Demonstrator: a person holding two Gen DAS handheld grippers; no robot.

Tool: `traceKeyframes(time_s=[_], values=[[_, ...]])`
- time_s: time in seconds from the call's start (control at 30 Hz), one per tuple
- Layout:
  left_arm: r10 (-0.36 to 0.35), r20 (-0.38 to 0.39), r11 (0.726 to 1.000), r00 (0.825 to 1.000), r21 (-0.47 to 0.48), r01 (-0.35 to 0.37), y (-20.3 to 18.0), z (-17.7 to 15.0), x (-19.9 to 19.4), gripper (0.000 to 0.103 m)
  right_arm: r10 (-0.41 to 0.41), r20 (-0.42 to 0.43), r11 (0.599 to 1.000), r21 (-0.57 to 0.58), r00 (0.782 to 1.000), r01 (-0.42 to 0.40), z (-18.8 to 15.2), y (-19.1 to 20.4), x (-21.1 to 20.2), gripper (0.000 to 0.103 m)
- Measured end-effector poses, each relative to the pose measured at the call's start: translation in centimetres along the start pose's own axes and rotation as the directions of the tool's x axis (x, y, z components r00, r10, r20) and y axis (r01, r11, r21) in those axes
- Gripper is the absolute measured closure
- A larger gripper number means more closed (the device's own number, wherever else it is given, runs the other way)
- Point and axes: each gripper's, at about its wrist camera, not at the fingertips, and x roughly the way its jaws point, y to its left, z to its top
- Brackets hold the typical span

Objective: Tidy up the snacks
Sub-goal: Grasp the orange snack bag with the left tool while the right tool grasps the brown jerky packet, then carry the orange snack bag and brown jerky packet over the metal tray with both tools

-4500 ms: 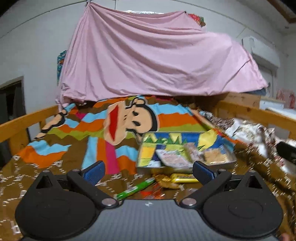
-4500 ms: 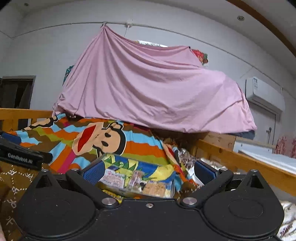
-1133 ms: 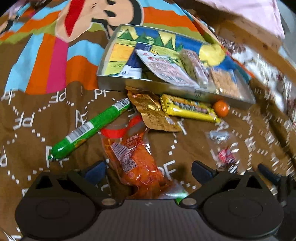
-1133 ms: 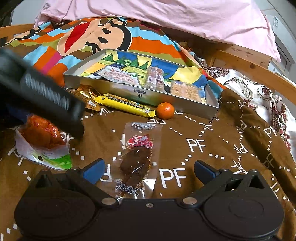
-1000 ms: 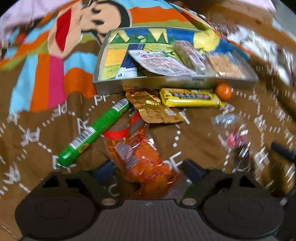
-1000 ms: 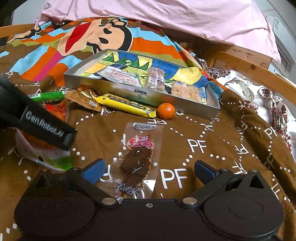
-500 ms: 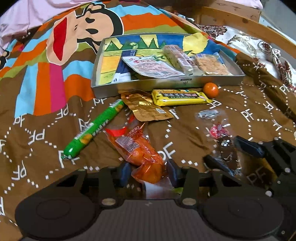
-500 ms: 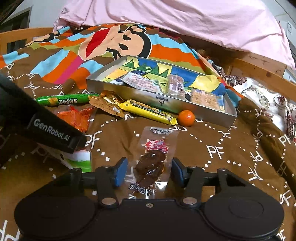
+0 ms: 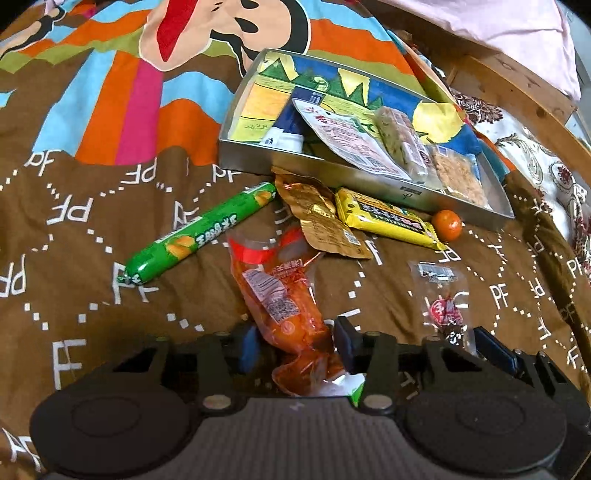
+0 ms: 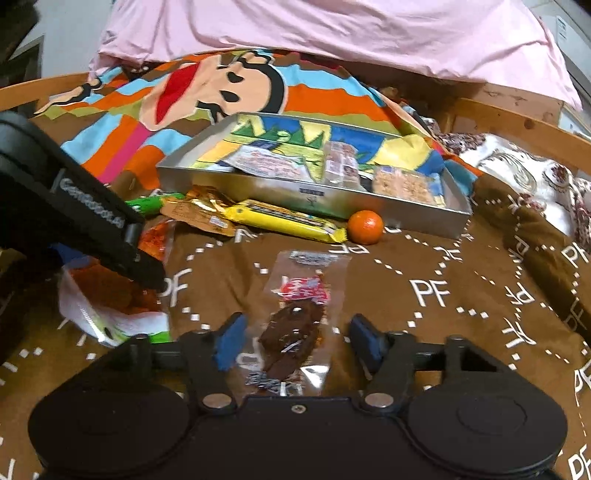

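My left gripper (image 9: 295,345) is shut on an orange snack packet (image 9: 280,306) that lies on the brown blanket; both blue pads press its sides. My right gripper (image 10: 295,338) is shut on a clear packet of dark brown snack (image 10: 295,321) with a red label, also lying on the blanket. Beyond them stands a silver tin tray (image 9: 332,173) holding several packets. In front of it lie a green sausage stick (image 9: 199,236), a gold packet (image 9: 325,225), a yellow bar (image 9: 384,218) and a small orange fruit (image 9: 447,225).
The blanket with the cartoon monkey print (image 10: 221,85) covers the bed. A wooden bed rail (image 10: 517,125) runs along the right, with floral bedding (image 9: 535,155) beside it. Pink cloth (image 10: 332,33) hangs behind the tray.
Both grippers tipped down from the pink cloth toward the snacks. The left jaws narrowed onto the orange packet and the right jaws onto the clear packet. The left gripper also rolled.
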Motion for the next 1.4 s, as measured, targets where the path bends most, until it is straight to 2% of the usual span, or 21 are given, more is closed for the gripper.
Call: traceKeyframes(time_s=[0.1,0.27,0.37,0.6,0.77,0.97,1.27,1.4], values=[[0.006,0.007,1.000,1.000,0.007,-0.007,-0.3,-0.2,-0.2,0.066,-0.003,0.005,1.000,-0.027,1.000,0.004,0.0,0.5,-0.2,0.051],[0.001,0.002,1.000,1.000,0.019,-0.001,-0.7,-0.5,-0.9,0.066,0.009,-0.004,1.000,-0.006,1.000,-0.009,0.1,0.2,-0.5,0.053],[-0.007,-0.008,1.000,1.000,0.024,0.008,-0.9,-0.9,-1.4,0.067,0.000,-0.007,0.999,-0.034,1.000,0.000,-0.1,0.6,-0.9,0.054],[-0.040,-0.025,0.999,0.999,0.025,0.041,-1.4,-2.0,-2.7,0.067,-0.046,0.029,0.984,-0.171,0.999,0.050,-0.5,1.9,-2.4,0.054],[-0.086,-0.016,0.996,0.996,0.012,0.087,-1.7,-2.3,-3.4,0.067,-0.101,0.109,0.948,-0.291,0.989,0.129,-0.9,2.7,-3.5,0.054],[-0.127,0.043,0.992,0.991,0.030,0.126,-2.3,-2.2,-4.4,0.067,-0.131,0.191,0.918,-0.347,0.973,0.192,-0.9,2.8,-4.4,0.054],[-0.173,0.164,0.983,0.971,0.084,0.161,-3.3,-1.9,-6.0,0.068,-0.149,0.239,0.926,-0.306,0.959,0.220,-0.2,2.2,-4.9,0.054],[-0.169,0.168,0.984,0.971,0.086,0.157,-3.5,-1.8,-5.8,0.069,-0.149,0.245,0.924,-0.312,0.958,0.223,-0.2,2.4,-5.0,0.054]])
